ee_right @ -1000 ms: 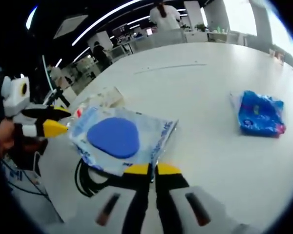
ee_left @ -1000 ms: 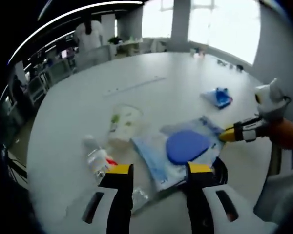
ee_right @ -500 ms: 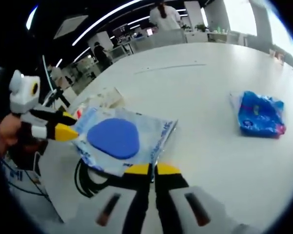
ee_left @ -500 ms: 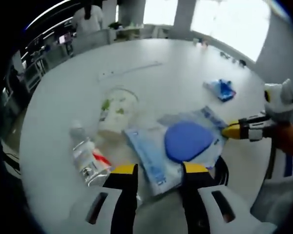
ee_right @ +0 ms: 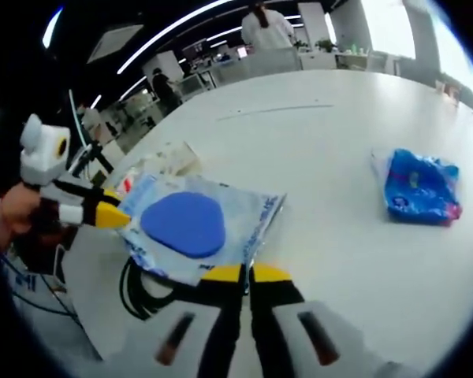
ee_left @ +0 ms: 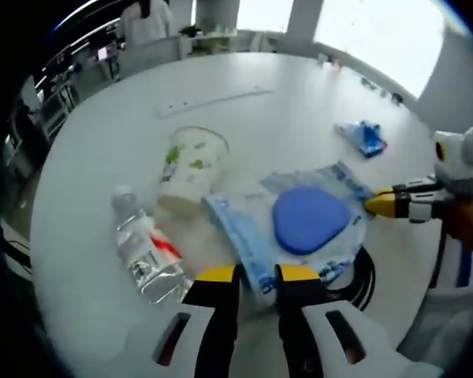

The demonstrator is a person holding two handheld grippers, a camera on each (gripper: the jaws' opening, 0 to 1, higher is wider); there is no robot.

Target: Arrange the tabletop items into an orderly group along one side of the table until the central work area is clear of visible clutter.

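1. My left gripper [ee_left: 258,276]: fingers have narrowed since a second ago, now pinching the near edge of the blue-disc packet [ee_left: 299,228], centre frame.
2. My right gripper [ee_right: 244,274]: fingers together, clamped on the packet's opposite edge.
3. Judgement: two-handed lift toward the tabletop [ee_left: 284,118] side is ready.

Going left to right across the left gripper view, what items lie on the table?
Water bottle → paper cup → large blue-and-white packet → small blue packet, with the right claw coming in from the right edge.
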